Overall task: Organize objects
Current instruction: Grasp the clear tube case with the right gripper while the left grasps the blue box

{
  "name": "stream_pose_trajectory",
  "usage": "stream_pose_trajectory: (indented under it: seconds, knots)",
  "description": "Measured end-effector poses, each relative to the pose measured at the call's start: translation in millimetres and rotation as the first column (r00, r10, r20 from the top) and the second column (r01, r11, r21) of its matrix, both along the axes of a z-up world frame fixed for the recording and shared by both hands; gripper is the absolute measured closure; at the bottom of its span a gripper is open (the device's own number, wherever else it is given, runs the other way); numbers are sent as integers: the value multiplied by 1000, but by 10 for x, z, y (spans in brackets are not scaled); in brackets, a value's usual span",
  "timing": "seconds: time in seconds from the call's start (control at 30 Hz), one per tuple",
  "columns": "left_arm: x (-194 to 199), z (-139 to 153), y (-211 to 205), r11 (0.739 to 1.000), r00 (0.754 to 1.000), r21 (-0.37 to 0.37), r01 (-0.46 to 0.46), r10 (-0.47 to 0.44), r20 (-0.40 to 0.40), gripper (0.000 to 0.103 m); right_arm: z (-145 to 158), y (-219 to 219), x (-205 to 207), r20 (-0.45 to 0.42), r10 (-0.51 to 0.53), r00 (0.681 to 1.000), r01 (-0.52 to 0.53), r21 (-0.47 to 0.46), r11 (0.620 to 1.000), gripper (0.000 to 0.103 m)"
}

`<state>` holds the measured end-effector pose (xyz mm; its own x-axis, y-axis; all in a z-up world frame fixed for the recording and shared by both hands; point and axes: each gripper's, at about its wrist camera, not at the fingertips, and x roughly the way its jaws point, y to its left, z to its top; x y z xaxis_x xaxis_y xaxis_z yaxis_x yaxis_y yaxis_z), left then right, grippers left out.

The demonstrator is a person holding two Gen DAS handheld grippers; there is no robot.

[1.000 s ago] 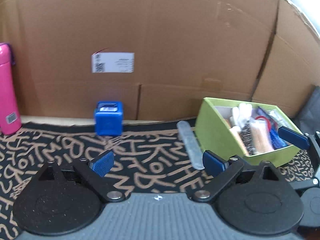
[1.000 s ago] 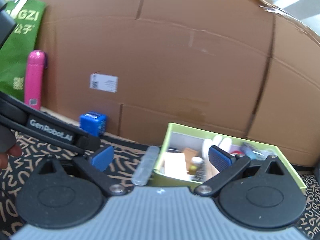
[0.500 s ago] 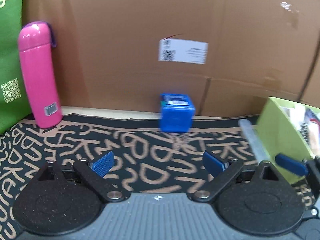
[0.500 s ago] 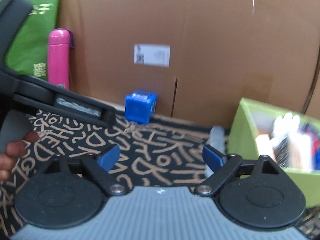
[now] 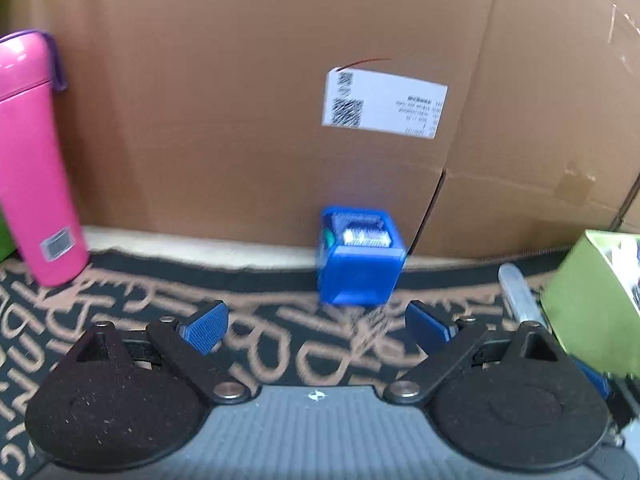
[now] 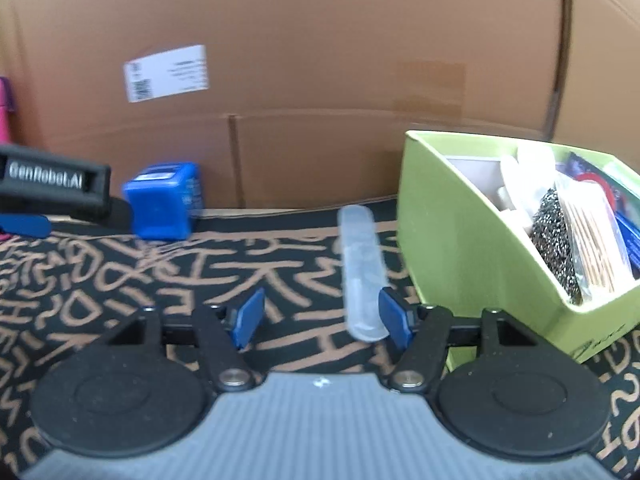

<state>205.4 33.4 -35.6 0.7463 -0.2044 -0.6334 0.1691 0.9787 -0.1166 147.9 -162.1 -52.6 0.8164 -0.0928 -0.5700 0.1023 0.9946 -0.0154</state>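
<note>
A blue cube-shaped box (image 5: 358, 256) stands on the patterned black-and-tan cloth (image 5: 280, 360) by the cardboard wall, just ahead of my open, empty left gripper (image 5: 316, 326). It also shows in the right wrist view (image 6: 164, 204). A clear plastic case (image 6: 362, 272) lies on the cloth beside a green box (image 6: 460, 240) filled with small items. My right gripper (image 6: 324, 316) is open and empty, its right fingertip next to the case's near end. The case also shows in the left wrist view (image 5: 518, 294), as does the green box (image 5: 592, 300).
A pink bottle (image 5: 34, 160) stands at the far left against the cardboard wall (image 5: 240, 100). The left gripper's body (image 6: 52, 188) shows at the left of the right wrist view. The cardboard wall closes off the back.
The left gripper has moved closer to the blue box, which is now larger and centred ahead. The right gripper has swung right and down toward the clear case and green box.
</note>
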Motion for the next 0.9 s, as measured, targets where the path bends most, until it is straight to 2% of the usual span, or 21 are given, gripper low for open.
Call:
stream_pose_trajectory:
  seconds: [0.1, 0.17, 0.2, 0.27, 0.33, 0.37, 0.47, 0.57, 0.63, 0.77, 0.83, 0.9]
  knots:
    - [187, -33, -162, 1000, 1000, 6, -6, 6, -1, 5, -107, -98, 176, -61, -35, 998, 37, 34, 999, 33]
    - [304, -82, -252, 1000, 1000, 16, -22, 22, -6, 5, -97, -153, 191, -56, -32, 998, 35, 61, 997, 34]
    - [362, -112, -283, 999, 1000, 16, -28, 28, -11, 5, -102, -162, 190, -55, -25, 998, 28, 59, 998, 41]
    - [454, -166, -321, 999, 999, 12, -38, 38, -28, 5, -97, -162, 123, -44, 9, 999, -7, 49, 999, 71]
    - [519, -204, -307, 999, 998, -6, -43, 43, -44, 7, -88, -155, 29, -46, 70, 996, -68, 59, 996, 72]
    - [545, -227, -300, 999, 998, -13, -46, 45, -53, 12, -92, -134, -36, -47, 98, 994, -96, 36, 995, 75]
    - [604, -294, -253, 999, 996, -48, -22, 18, -85, 42, -69, -128, -272, -53, 173, 983, -171, 41, 984, 76]
    - [510, -280, -236, 1000, 999, -5, 7, -7, -53, 43, -37, -167, -482, -64, 232, 971, -228, 68, 971, 76]
    - [352, -253, -203, 999, 998, 14, 48, -48, -48, 43, -42, -195, -688, -64, 273, 960, -270, 51, 961, 76]
    - [-180, -174, -156, 981, 980, 43, 192, -189, -54, 43, 4, -260, -953, -74, 291, 954, -288, 49, 956, 76]
    - [-449, -157, -134, 965, 964, 43, 259, -255, -72, 43, 33, -282, -971, -78, 292, 953, -288, 64, 956, 72]
    - [-627, -157, -116, 956, 955, 57, 289, -285, -79, 43, 61, -285, -988, -70, 294, 953, -290, 60, 955, 62]
